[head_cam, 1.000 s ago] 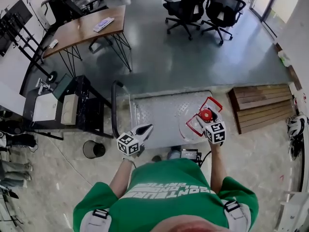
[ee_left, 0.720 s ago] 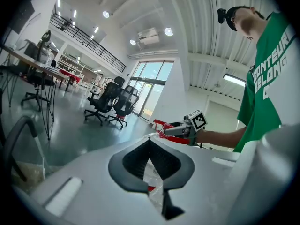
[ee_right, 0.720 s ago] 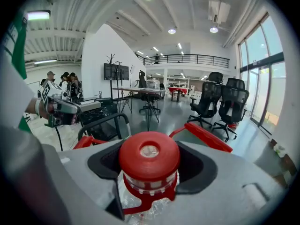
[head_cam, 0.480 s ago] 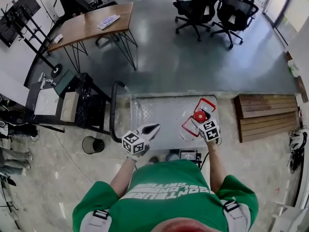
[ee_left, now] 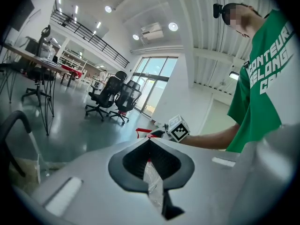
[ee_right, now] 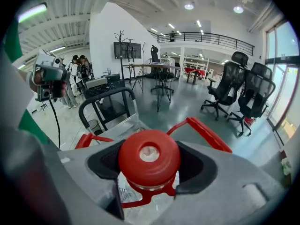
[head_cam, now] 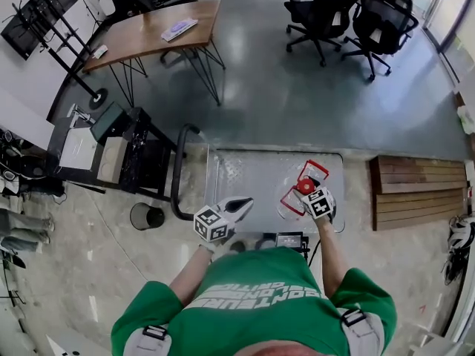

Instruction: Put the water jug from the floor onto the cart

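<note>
The water jug (head_cam: 297,199) is clear plastic with a red cap (ee_right: 149,156) and a red carry handle (ee_right: 201,130). In the head view it is over the right part of the cart's metal deck (head_cam: 249,176); whether its base rests on the deck I cannot tell. My right gripper (head_cam: 306,189) is shut on the jug's cap and neck, one jaw on each side (ee_right: 149,162). My left gripper (head_cam: 247,199) is held near the cart's front edge, left of the jug, with its jaws shut on nothing (ee_left: 150,142).
The cart's black push handle (head_cam: 178,176) rises at its left end. A black shelf unit with boxes (head_cam: 119,150) and a round bin (head_cam: 146,216) stand left of it. A wooden pallet (head_cam: 419,191) lies right. A table (head_cam: 156,32) and office chairs (head_cam: 326,10) stand beyond.
The head view has drifted, with the cart now sitting a little lower and more to the right. My right gripper keeps its hold on the jug over the deck. My left gripper has edged right.
</note>
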### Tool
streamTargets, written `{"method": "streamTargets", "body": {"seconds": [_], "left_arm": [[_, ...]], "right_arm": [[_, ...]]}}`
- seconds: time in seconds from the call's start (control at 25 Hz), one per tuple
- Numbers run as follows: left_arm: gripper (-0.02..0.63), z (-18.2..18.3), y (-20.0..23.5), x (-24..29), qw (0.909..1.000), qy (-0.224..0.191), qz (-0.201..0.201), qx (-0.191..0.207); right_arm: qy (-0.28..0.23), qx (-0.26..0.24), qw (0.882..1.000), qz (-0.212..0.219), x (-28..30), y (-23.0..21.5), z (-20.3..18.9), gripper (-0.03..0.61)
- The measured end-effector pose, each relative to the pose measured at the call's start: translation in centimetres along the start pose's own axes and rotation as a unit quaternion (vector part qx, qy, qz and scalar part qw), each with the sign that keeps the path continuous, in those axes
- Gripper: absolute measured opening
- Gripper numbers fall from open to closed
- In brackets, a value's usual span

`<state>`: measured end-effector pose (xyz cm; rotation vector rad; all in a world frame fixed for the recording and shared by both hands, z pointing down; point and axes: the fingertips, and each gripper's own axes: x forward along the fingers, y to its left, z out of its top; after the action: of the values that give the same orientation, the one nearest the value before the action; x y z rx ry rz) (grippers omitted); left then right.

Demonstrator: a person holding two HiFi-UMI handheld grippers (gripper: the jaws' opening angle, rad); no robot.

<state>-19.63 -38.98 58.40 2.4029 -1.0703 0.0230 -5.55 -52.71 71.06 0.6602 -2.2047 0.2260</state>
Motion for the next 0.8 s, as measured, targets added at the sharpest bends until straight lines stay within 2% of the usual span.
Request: {"method": "streamTargets", "body": {"seconds": [0.24,0.48,0.6,0.72,0.8], "left_arm": [[0.009,1.4,0.3,0.7,0.9999,-0.008,0.010,0.006],[0.009,1.3,0.9,1.3,0.9996,-0.007,0.027,0.001],[0.009,1.3,1.2,1.7,0.9994,-0.009,0.034,-0.002],[0.009,1.4,1.5,2.0,0.9990,-0.011,0.043,-0.005],[0.009,1.6,1.7,2.3,0.9986,-0.015,0.050,-0.008]], "right_arm": [[0.033,-0.014,0.999,0.027,4.1,-0.4,-2.1,0.302],[0.074,-0.048,0.995,0.052,7.0,0.0,-2.9,0.302],[0.104,-0.047,0.990,0.082,8.8,0.8,-4.6,0.302],[0.124,-0.070,0.985,0.101,10.6,1.2,-5.5,0.301],[0.167,-0.069,0.977,0.109,11.5,1.1,-7.7,0.301]]}}
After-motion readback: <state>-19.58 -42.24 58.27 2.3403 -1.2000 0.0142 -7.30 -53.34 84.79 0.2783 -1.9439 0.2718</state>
